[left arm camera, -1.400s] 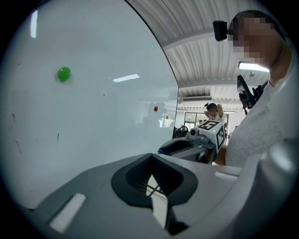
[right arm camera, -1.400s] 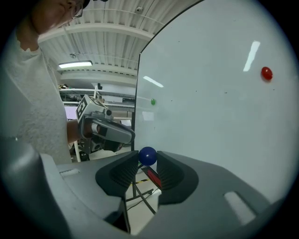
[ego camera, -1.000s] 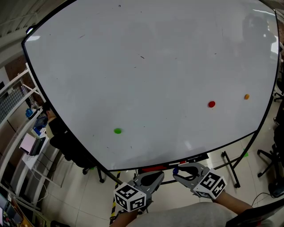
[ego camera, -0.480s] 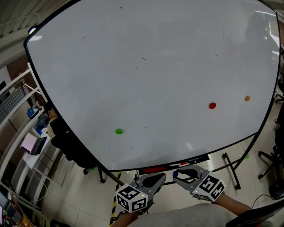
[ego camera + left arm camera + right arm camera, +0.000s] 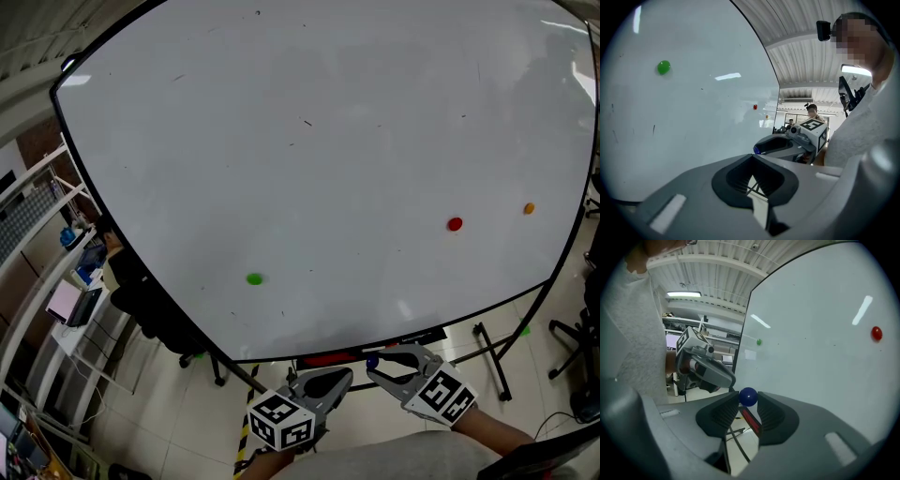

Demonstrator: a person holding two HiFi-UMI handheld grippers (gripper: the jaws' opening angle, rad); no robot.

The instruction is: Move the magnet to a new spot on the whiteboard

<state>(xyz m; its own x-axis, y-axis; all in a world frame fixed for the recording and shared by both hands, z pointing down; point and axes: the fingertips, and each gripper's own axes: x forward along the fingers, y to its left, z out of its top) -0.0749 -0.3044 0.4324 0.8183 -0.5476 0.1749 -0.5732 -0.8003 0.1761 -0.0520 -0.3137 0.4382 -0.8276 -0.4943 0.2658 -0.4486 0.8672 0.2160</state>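
Observation:
A big whiteboard fills the head view, with a green magnet, a red magnet and an orange magnet stuck on its lower part. Below its bottom edge, my right gripper is shut on a small blue magnet, a ball pinched between the jaw tips. The left gripper hangs beside it, jaws together and empty. In the right gripper view the red magnet lies far right and the green magnet far off. The left gripper view shows the green magnet high at left.
A red item lies on the tray under the board's lower edge. The board's stand legs reach onto the tiled floor at right. Shelving and a dark chair stand at the left. Another person is far behind.
The head view has shifted a little, so the magnets sit slightly lower and further right. Both grippers keep their places, and the blue magnet stays in the right one.

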